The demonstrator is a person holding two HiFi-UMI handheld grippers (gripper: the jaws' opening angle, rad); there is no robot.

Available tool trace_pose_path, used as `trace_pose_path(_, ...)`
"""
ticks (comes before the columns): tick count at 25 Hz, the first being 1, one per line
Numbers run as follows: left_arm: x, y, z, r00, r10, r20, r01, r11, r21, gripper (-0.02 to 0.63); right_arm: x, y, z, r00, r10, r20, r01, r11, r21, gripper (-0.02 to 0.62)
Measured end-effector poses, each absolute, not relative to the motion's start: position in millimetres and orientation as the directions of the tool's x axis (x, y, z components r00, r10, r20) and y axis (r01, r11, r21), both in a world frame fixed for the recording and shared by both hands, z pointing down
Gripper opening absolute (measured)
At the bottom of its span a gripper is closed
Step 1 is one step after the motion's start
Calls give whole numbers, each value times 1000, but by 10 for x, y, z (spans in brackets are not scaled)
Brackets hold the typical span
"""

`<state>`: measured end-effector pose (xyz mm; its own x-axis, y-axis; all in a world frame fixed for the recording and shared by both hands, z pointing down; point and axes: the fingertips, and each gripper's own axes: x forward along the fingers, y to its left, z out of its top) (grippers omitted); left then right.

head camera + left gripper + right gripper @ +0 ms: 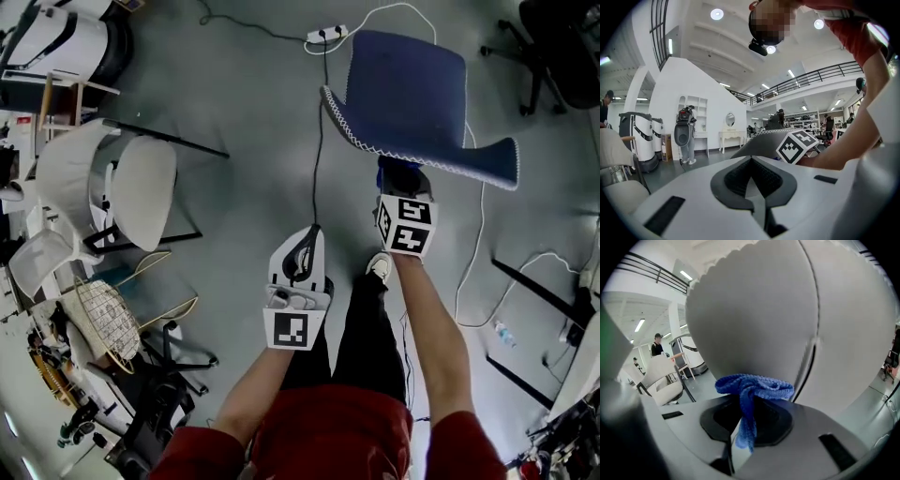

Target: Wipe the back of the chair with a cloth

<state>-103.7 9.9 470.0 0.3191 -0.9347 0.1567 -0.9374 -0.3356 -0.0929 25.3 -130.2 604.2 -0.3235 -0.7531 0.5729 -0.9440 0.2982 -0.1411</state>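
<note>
One cloth (752, 387) pinched, clearest in right gripper view.

Grey floor (244, 103) with a blue chair (412, 94), a white chair (131, 192), a power strip (326, 36) and a black cable (317, 150).

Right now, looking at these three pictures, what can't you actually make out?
Head view: the blue chair hides its own legs.
Right gripper view: the cloth, bunched in the right gripper, covers the spot where it meets the chair back.
Right gripper view: the chair back's right side is cut off by the picture's edge.
Left gripper view: the distant people are too small to describe.
</note>
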Motion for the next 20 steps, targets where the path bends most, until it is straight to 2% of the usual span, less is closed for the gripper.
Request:
trace_pose_path(5,-1202,295,4228,321,-937,137,-933,-338,-124,14,285,-1123,5564,-285,-759,585,-957,260,-128,61)
trace_pose_path(9,-1355,423,4125,312,-912,267,-939,-338,-56,14,235,-1050,5111,-252,-779,574,-967,232,-109,61)
trace_pose_path(13,-1404,473,3856,361,-908,213,-926,-375,-31,14,279,-958,4774,-221,-793,568,-975,200,-100,61)
trace_pose_path(20,-1579,412,3718,401,-894,200,-911,-413,-18,14,342,-919,4627,-177,-802,570,-984,162,-78,63)
